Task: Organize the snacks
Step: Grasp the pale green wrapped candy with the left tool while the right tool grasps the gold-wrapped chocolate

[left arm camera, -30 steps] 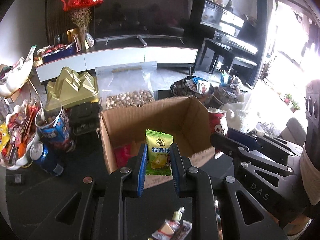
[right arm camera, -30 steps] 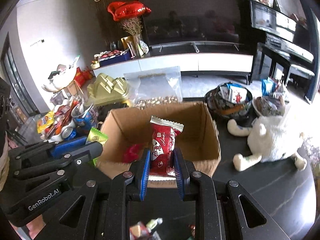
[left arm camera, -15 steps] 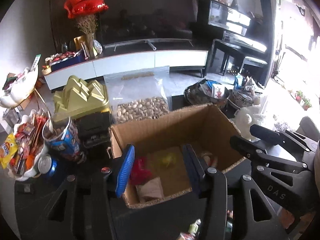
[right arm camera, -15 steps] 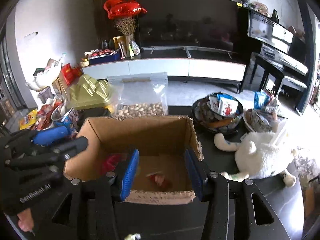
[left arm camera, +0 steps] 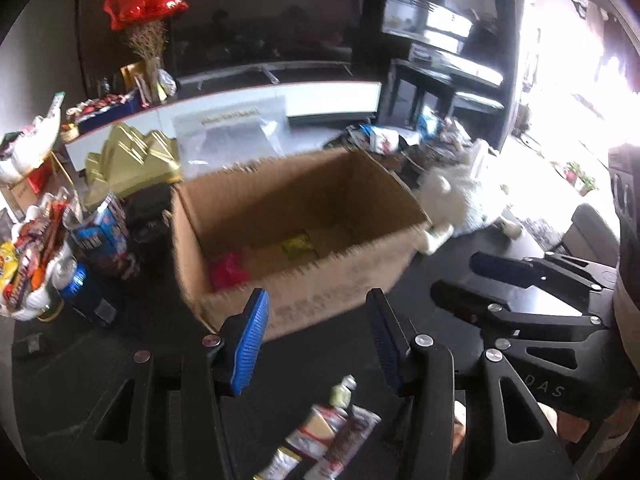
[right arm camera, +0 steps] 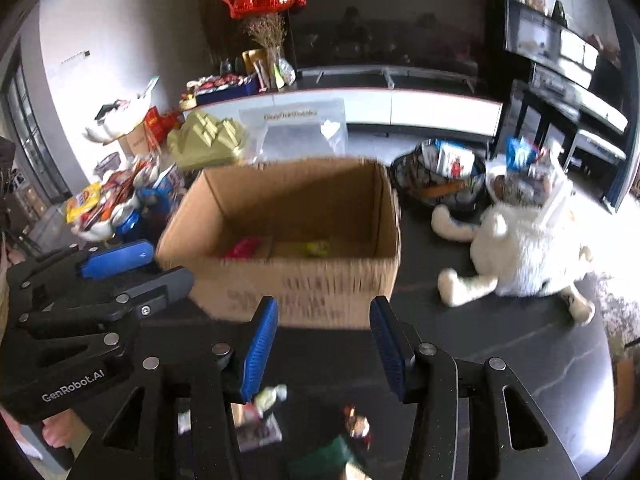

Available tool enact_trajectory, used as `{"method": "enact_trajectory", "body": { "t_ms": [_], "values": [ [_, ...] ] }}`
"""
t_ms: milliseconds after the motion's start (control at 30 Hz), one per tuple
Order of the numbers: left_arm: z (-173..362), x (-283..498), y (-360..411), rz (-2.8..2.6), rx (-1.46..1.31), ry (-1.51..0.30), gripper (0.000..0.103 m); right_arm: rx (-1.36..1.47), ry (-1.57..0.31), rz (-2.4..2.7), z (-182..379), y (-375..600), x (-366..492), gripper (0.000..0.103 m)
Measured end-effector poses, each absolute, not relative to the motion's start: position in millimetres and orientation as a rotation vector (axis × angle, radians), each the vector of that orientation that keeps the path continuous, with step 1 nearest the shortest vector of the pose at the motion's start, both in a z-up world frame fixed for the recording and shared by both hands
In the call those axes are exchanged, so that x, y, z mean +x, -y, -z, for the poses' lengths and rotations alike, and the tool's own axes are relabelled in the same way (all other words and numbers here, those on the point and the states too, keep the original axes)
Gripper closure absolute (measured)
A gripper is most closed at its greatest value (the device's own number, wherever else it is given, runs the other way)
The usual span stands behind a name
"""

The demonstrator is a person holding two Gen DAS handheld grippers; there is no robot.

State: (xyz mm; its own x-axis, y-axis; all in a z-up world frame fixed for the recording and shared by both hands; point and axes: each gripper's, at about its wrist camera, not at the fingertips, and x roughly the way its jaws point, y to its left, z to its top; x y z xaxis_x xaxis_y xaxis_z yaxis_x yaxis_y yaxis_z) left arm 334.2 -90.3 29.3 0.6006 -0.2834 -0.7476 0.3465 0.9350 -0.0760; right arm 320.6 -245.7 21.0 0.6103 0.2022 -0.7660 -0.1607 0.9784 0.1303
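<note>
An open cardboard box [left arm camera: 360,280] stands on the black table; it also shows in the right wrist view [right arm camera: 320,288]. Inside lie a green-yellow snack packet [left arm camera: 297,245] and a red packet [left arm camera: 228,274]; both also show in the right wrist view, the green one [right arm camera: 316,247] and the red one [right arm camera: 244,247]. My left gripper [left arm camera: 318,340] is open and empty, just in front of the box. My right gripper [right arm camera: 323,348] is open and empty, in front of the box. Several loose snack packets [left arm camera: 332,432] lie on the table below the grippers.
A white plush toy [right arm camera: 528,248] lies right of the box. A bowl of snacks [right arm camera: 440,176] stands behind it. A gold box [left arm camera: 132,160], a snack cup [left arm camera: 100,232], a blue can [left arm camera: 80,284] and a tray of sweets [left arm camera: 28,256] crowd the left. A bag of nuts [right arm camera: 296,132] stands behind the box.
Both grippers opened and dropped their packets, green from the left and red from the right, into the box. Both have since pulled back toward me from the box.
</note>
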Motion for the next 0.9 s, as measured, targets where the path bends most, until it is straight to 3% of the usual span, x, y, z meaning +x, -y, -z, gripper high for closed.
{"method": "enact_trajectory", "body": {
  "t_ms": [900],
  "values": [
    [90,323,126,0.438,0.094,-1.204,0.055,0.120,-1.187,-0.214,87,274,300,0.054]
  ]
}}
